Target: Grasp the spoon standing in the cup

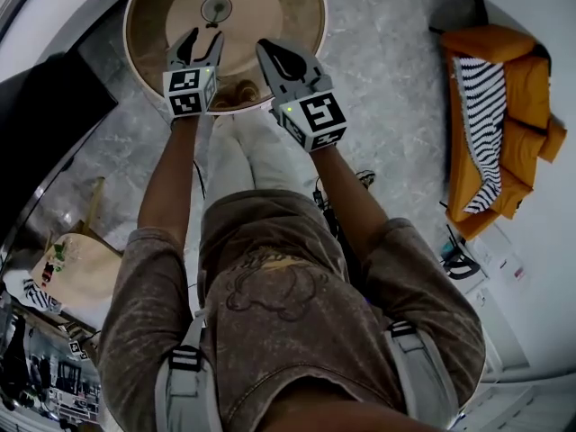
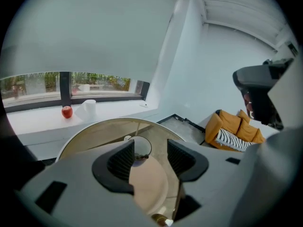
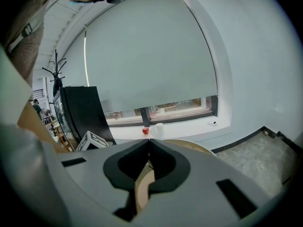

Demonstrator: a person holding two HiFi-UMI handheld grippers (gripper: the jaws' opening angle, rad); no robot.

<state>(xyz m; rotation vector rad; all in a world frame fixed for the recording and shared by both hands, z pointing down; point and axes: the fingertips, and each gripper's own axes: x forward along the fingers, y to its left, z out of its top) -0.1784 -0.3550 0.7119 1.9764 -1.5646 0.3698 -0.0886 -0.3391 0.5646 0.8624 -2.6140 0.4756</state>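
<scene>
Two grippers hover over the round table [image 1: 297,7]. My left gripper [image 2: 149,150] is released, its jaws wide apart and framing the glass cup [image 2: 141,146] on the tabletop; I can't make out the spoon inside. My right gripper [image 3: 149,143] is clenched on nothing. Only the gripper views show the sill's apple [image 3: 145,131] and paper roll [image 3: 156,129]; the right gripper view misses the orange sofa [image 1: 504,106].

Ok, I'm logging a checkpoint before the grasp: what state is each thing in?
Clear glass cup: upright on the round wooden table, untouched.
Left gripper: open, empty, short of the cup.
Right gripper: shut, empty.
Pale grey roller blind: lowered, a strip of window left bare.
Red apple: resting on the white windowsill.
</scene>
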